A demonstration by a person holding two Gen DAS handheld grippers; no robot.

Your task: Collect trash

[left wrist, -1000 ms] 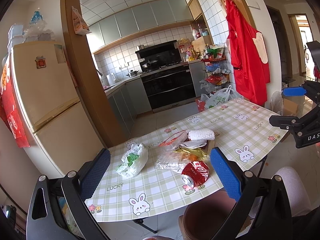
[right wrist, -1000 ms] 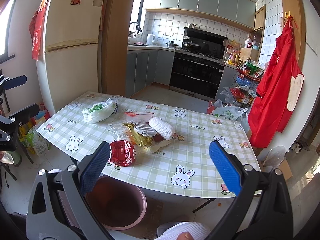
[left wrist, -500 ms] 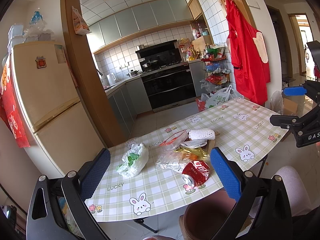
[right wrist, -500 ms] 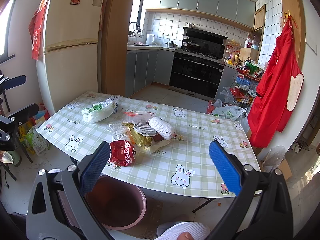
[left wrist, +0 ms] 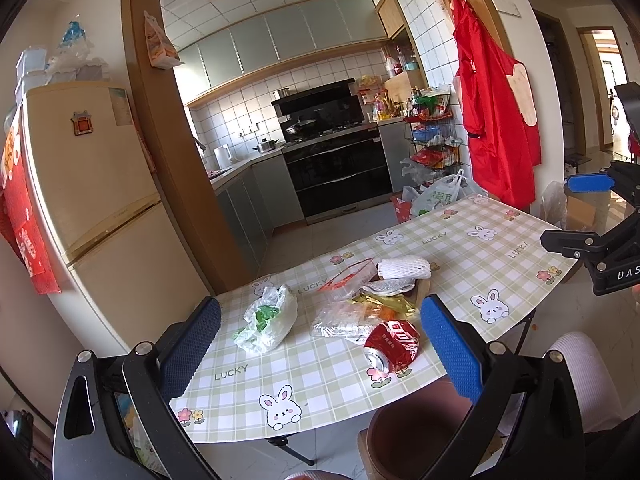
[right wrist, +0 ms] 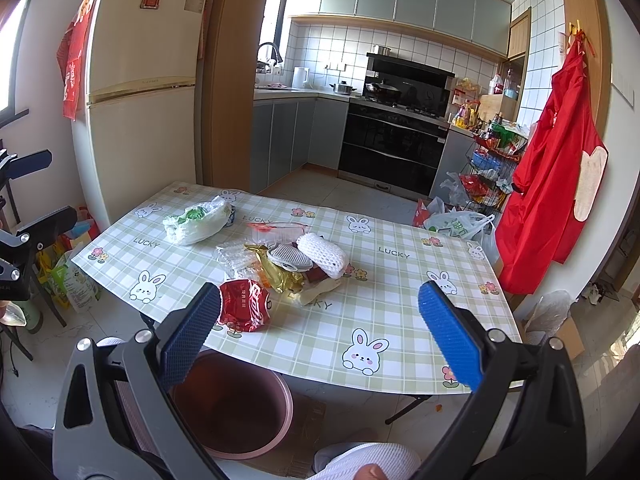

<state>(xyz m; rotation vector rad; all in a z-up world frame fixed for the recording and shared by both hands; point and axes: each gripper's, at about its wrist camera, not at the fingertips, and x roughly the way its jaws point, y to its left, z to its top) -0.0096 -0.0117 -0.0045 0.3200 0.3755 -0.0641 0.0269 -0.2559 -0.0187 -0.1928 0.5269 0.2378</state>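
Trash lies on a checked table (left wrist: 472, 248) (right wrist: 400, 280): a crushed red can (left wrist: 394, 344) (right wrist: 243, 306) near the front edge, a white plastic bag with green inside (left wrist: 266, 320) (right wrist: 196, 224), clear wrappers (left wrist: 344, 320) (right wrist: 236, 258), gold foil (left wrist: 380, 304) (right wrist: 280, 274), a white foam net (left wrist: 404, 268) (right wrist: 322, 254). A pink bin (left wrist: 412, 436) (right wrist: 230, 404) stands on the floor below the front edge. My left gripper (left wrist: 320, 352) and right gripper (right wrist: 318, 340) are open, empty, held short of the table.
A fridge (left wrist: 92, 200) (right wrist: 140, 92) stands at the left. A wooden pillar (left wrist: 168, 140), kitchen counters and a stove (right wrist: 396, 148) lie behind the table. A red apron (right wrist: 556, 184) hangs on the right wall. Bags (right wrist: 456, 224) sit on the floor beyond the table.
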